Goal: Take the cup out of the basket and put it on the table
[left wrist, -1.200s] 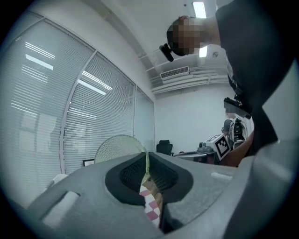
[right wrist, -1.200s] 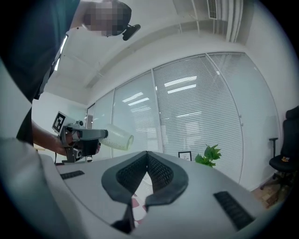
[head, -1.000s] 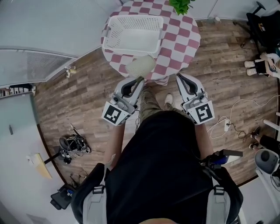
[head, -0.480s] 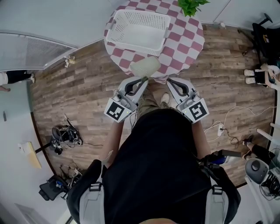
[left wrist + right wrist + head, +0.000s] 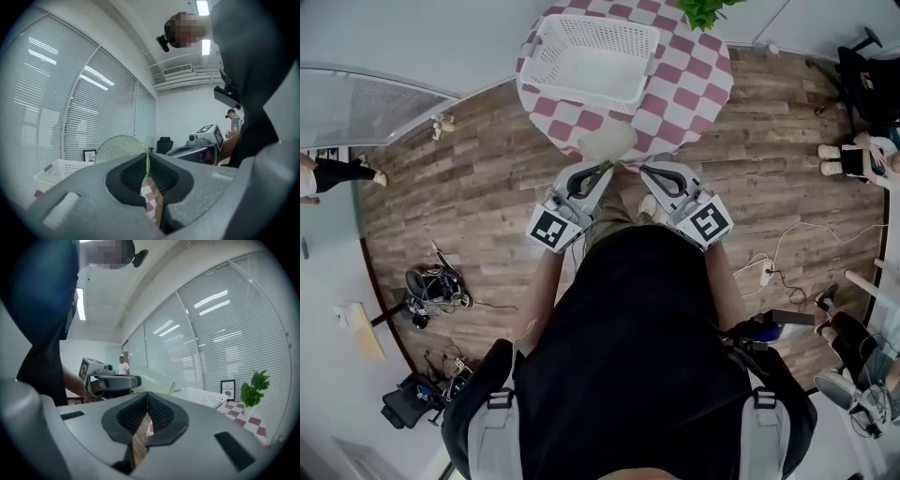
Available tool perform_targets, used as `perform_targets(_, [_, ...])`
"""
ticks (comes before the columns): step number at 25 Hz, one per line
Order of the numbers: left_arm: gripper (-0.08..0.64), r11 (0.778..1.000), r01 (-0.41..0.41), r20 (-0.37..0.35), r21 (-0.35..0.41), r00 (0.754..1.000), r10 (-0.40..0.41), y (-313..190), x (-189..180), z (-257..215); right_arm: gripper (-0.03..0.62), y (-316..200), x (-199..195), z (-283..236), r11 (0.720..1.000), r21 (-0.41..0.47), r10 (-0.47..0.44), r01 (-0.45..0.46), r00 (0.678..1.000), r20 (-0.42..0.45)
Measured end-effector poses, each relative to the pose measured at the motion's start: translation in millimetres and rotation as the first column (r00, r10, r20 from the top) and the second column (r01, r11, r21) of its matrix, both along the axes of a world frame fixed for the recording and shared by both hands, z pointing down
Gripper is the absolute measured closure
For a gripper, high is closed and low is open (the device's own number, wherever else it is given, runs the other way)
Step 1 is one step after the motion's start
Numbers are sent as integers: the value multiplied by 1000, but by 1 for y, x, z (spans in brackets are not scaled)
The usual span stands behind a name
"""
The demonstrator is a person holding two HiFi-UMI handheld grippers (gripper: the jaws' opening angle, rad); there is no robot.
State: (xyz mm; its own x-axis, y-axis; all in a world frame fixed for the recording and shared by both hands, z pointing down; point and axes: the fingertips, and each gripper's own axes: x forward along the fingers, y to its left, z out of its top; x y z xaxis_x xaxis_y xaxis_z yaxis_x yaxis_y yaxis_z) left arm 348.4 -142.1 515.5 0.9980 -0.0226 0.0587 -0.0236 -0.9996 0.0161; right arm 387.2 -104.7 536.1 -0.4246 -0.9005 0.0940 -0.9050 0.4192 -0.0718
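A pale green ribbed cup (image 5: 607,143) hangs tilted over the near edge of the round checkered table (image 5: 680,86). My left gripper (image 5: 598,170) is shut on its rim. In the left gripper view the cup (image 5: 121,148) rises just past the closed jaws of that gripper (image 5: 147,161), with its thin wall pinched between the pads. The white basket (image 5: 581,94) stands empty on the table's far left. My right gripper (image 5: 645,170) is shut with nothing in it, close beside the left one. The right gripper view has the cup (image 5: 152,379) ahead of those closed jaws (image 5: 147,401).
A potted green plant (image 5: 703,11) stands at the table's far edge, with a small picture frame (image 5: 228,389) near it. Cables and gear (image 5: 441,291) lie on the wooden floor at left. People sit at the right (image 5: 862,150).
Both grippers have sunk a little. The right gripper has swung in toward the left one and the cup. The cup stays held over the table's near edge.
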Motion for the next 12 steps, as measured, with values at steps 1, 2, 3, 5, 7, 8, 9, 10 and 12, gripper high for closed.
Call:
perform_targets(1, [538,1000,20,3,-5,1000,-20,-3,1,4,584,1,-2,5,1000,-12,-17,17,1000,10])
perform_targets(2, [538,999,39,3,-9,999,-39,-7,3,8,584,1,-3,10,999,-21,-26,27,999,19])
perform_targets(3, [538,999,53,2,-13,999,-53,-10,6,12,584,1,-1,15,999,-30,-27,27,999,22])
perform_targets(5, [538,998,65,8,-13,998,-65,-13,13,20,584,0,3,23,999,-47,-18,19,1000,15])
perform_targets(7, [538,997,69,19,-24,997,-68,-15,20,30,586,-2,9,33,998,-57,-10,10,1000,3])
perform_targets(8, [538,996,75,25,-39,997,-74,-17,23,35,586,-5,13,40,998,-62,-5,5,1000,-5])
perform_targets(9, [538,995,83,30,-52,996,-81,-19,27,39,584,-8,17,46,998,-67,2,-3,1000,-14])
perform_targets(10, [538,994,90,34,-57,995,-89,-23,29,43,586,-12,21,51,997,-71,13,-14,1000,-22])
perform_targets(12, [538,994,99,42,-52,994,-97,-27,31,51,586,-16,27,57,996,-77,34,-35,999,-19])
